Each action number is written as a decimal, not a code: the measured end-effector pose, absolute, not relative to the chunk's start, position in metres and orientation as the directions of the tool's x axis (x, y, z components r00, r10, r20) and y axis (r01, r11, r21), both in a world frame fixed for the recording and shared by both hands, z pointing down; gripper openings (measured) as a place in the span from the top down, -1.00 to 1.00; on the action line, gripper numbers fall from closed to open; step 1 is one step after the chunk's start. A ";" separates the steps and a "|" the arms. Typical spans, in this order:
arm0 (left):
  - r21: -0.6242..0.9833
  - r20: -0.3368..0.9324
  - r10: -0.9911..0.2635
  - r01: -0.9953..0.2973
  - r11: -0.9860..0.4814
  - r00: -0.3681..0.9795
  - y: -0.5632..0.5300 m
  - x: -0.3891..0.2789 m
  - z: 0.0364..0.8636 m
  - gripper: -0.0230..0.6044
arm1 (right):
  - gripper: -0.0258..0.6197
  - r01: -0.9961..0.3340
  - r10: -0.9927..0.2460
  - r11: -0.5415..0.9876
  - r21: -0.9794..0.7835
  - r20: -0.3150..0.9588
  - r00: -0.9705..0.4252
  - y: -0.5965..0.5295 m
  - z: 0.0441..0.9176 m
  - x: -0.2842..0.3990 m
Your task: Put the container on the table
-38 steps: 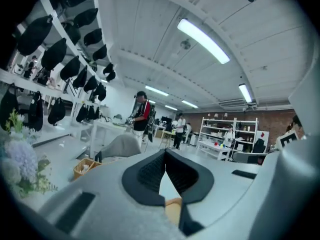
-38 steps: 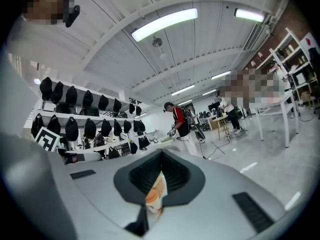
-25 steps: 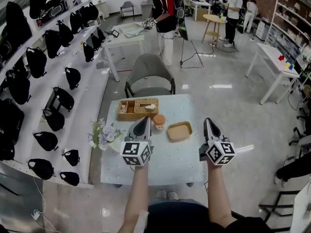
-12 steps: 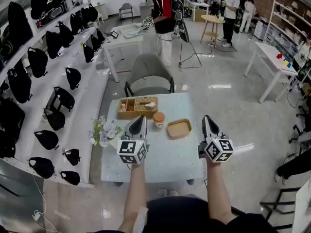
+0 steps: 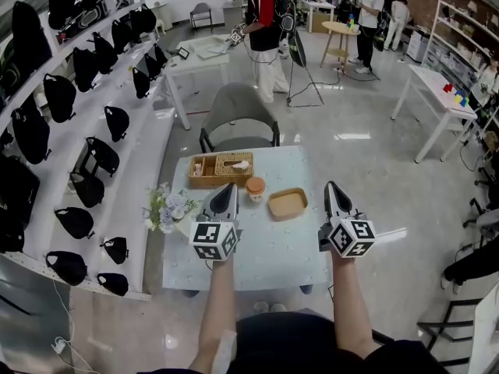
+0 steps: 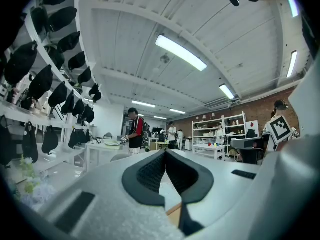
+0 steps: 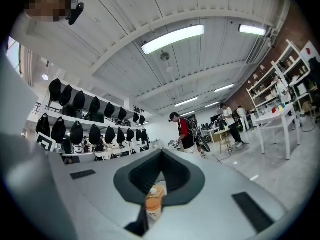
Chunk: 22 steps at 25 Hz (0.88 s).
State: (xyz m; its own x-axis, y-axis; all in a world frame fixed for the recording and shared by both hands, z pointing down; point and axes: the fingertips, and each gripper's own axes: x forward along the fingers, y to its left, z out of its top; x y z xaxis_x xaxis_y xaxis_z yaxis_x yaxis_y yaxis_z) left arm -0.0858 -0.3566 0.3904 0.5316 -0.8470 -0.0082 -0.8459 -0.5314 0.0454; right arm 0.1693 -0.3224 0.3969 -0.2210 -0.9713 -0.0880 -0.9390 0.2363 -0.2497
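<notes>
On the pale blue table stand a small cup-shaped container with an orange lid, a shallow tan tray to its right and a wicker basket behind it. My left gripper hovers just left of the cup, shut and holding nothing. My right gripper hangs right of the tray, also shut and holding nothing. In the right gripper view the orange-lidded container shows through the gap below the closed tips of the right gripper. In the left gripper view a tan edge shows below the left gripper.
A bunch of pale flowers sits at the table's left edge. A grey chair stands behind the table. Shelves of black bags line the left side. People and white tables are farther back.
</notes>
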 end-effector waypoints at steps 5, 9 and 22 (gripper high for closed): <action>0.046 -0.012 -0.847 -0.846 -0.532 0.532 -0.359 -0.086 0.388 0.90 | 0.92 -0.938 -0.968 0.249 -0.241 -0.086 -0.235 -0.326 0.395 0.164; 0.051 -0.005 -0.843 -0.842 -0.537 0.538 -0.359 -0.083 0.390 0.90 | 0.92 -0.938 -0.968 0.252 -0.238 -0.081 -0.239 -0.326 0.394 0.163; 0.062 0.007 -0.845 -0.844 -0.533 0.534 -0.360 -0.086 0.399 0.90 | 0.92 -0.938 -0.969 0.248 -0.242 -0.056 -0.242 -0.326 0.402 0.158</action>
State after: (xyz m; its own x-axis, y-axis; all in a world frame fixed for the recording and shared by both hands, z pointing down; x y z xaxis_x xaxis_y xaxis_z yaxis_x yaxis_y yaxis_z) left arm -0.0857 -0.3605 0.3990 0.5341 -0.8454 0.0071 -0.8440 -0.5327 0.0623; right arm 0.1578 -0.3260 0.4019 -0.2421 -0.9687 -0.0557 -0.9380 0.2483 -0.2418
